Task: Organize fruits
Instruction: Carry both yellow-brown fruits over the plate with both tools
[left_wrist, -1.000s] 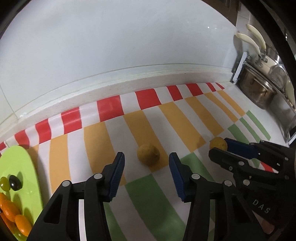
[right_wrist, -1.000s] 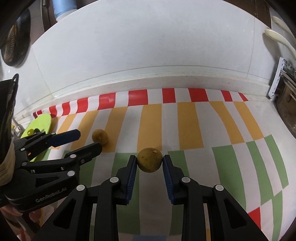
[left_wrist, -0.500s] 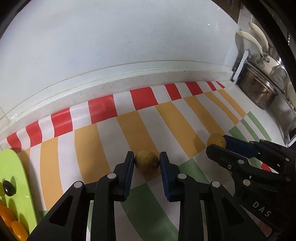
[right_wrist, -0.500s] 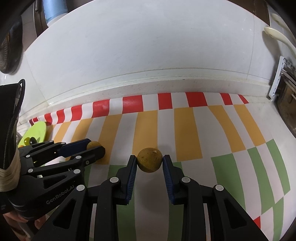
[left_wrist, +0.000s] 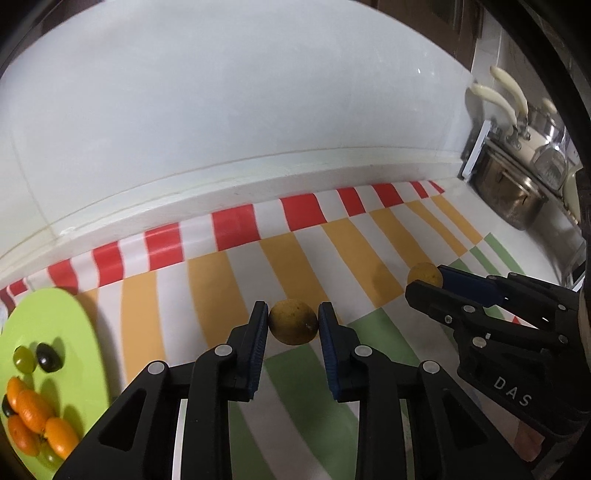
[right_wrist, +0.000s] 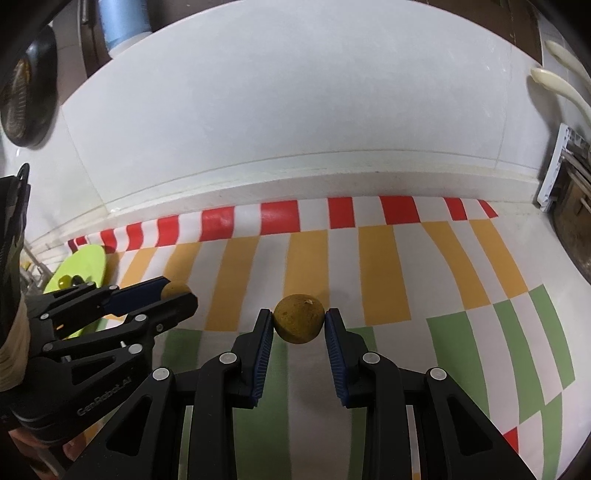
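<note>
Fruit, two small yellow-brown ones: left fruit (left_wrist: 293, 326) pinched between left gripper (left_wrist: 291, 325) pads, right fruit (right_wrist: 299, 318) clamped in right gripper (right_wrist: 298, 321). Both grippers angled down over striped cloth (right_wrist: 380, 266) on bench, side by side, near each other. Green plate (left_wrist: 48, 325) with oranges (left_wrist: 33, 421) and grapes (left_wrist: 25, 359) far left. Metal pot (left_wrist: 509, 188) at right by white wall.

Two round brownish-yellow fruits (left_wrist: 293, 327) (right_wrist: 299, 318), each clamped in a gripper above striped mat (left_wrist: 388, 236)
</note>
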